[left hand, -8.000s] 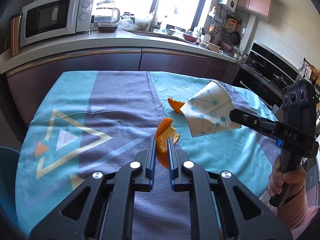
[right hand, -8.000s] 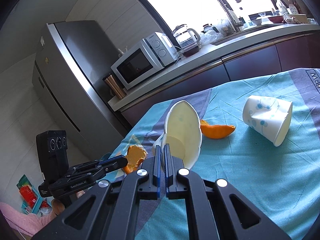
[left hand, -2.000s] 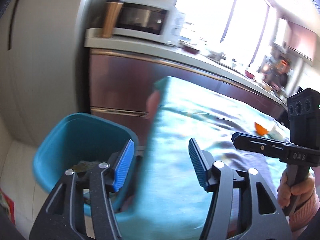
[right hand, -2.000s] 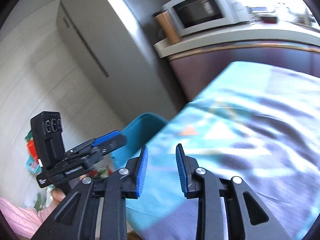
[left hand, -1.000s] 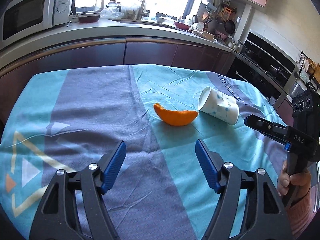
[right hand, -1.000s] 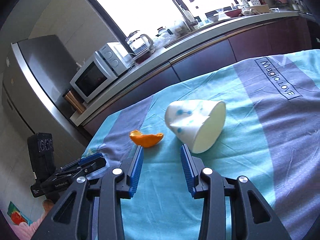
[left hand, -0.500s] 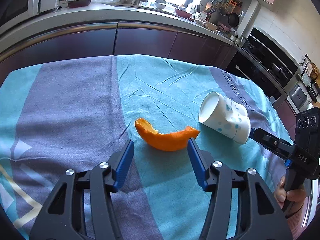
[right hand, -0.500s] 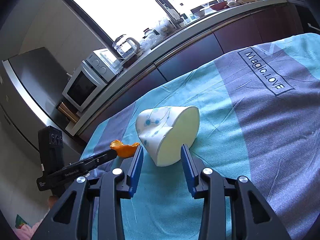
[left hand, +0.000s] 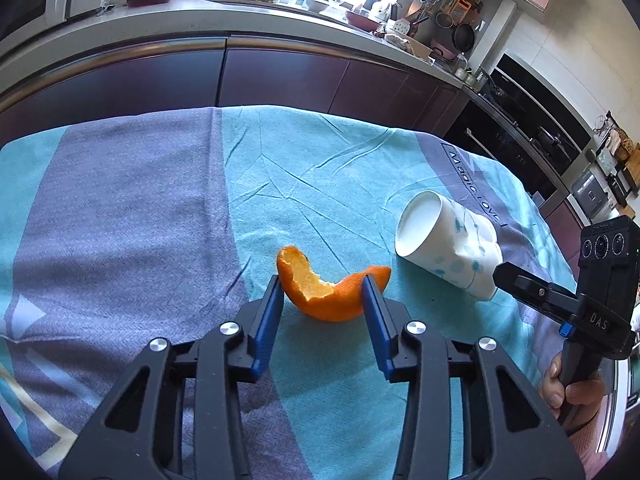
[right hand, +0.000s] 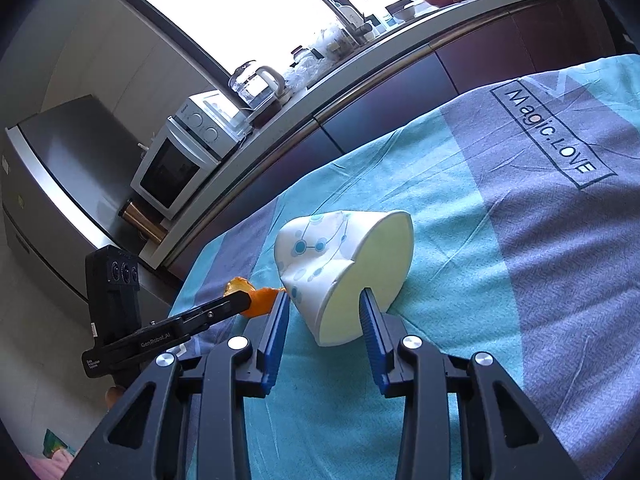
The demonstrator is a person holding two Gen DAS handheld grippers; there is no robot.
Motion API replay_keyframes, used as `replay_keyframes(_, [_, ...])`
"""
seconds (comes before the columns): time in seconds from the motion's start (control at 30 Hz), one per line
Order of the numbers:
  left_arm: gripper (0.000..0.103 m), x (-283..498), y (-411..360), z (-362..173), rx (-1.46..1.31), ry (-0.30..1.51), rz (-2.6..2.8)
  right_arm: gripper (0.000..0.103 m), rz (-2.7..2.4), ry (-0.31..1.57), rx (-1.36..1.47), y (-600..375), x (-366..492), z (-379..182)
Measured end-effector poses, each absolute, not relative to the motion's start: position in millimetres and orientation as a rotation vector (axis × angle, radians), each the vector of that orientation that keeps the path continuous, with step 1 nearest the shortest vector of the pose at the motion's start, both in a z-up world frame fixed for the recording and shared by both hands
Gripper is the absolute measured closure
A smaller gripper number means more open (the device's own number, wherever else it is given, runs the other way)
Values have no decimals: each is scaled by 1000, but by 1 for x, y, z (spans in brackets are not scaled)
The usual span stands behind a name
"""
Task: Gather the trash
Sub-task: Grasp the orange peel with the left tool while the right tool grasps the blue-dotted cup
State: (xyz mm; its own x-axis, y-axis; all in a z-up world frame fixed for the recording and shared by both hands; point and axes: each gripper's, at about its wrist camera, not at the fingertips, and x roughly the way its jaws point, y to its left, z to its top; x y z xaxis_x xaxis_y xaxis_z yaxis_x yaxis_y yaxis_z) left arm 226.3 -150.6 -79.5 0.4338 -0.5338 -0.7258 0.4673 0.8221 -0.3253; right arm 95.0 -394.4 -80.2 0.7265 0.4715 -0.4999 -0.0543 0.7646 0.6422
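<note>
Both grippers are down at the table, each at a piece of rubbish lying on the teal and grey cloth [left hand: 160, 208].

The left gripper [left hand: 323, 286] straddles the curved strip of orange peel [left hand: 328, 294]. The peel rests on the cloth, its pale inside turned up and toward the gripper, its two ends reaching out toward the blue pads. The left pad sits right against the peel's taller end and the right pad just at the other tip. The jaws are closing with the peel between them; I cannot tell whether they are pressing on it.

Just right of the peel lies the crumpled paper cup [left hand: 444, 246], white with blue dots, on its side and dented. The right gripper [right hand: 324, 304] comes at it from the open end: the right finger [right hand: 370, 320] pokes just inside the mouth, against the rim, and the left finger [right hand: 276, 320] runs along outside the cup wall. These jaws are also closing, with the cup's rim between them, and a gap shows between the left pad and the cup wall.

In the right wrist view the peel [right hand: 258, 294] shows left of the cup [right hand: 344, 268], partly behind the left gripper's [right hand: 240, 302] finger. A hand [left hand: 572, 392] holds the right gripper's handle at the table's right edge.
</note>
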Motion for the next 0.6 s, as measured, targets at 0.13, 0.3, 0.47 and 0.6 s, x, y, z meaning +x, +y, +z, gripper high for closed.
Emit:
replay_keyframes(0.13, [70,223,-149,-78,-76,925,-622,86,331,708,645,-392,97,-80])
replay_keyframes(0.3, [77,214,-144,-76,-67,914,-615,96,345,688,638,-388,94,-76])
replay_keyframes(0.47, [81,204,-138,-75,-53,900,-602,100,365,667,618,-382,92,-69])
replay_keyframes(0.6, [89,196,-127,-70,-53,886,-594,100,383,649,611,-378,89,-63])
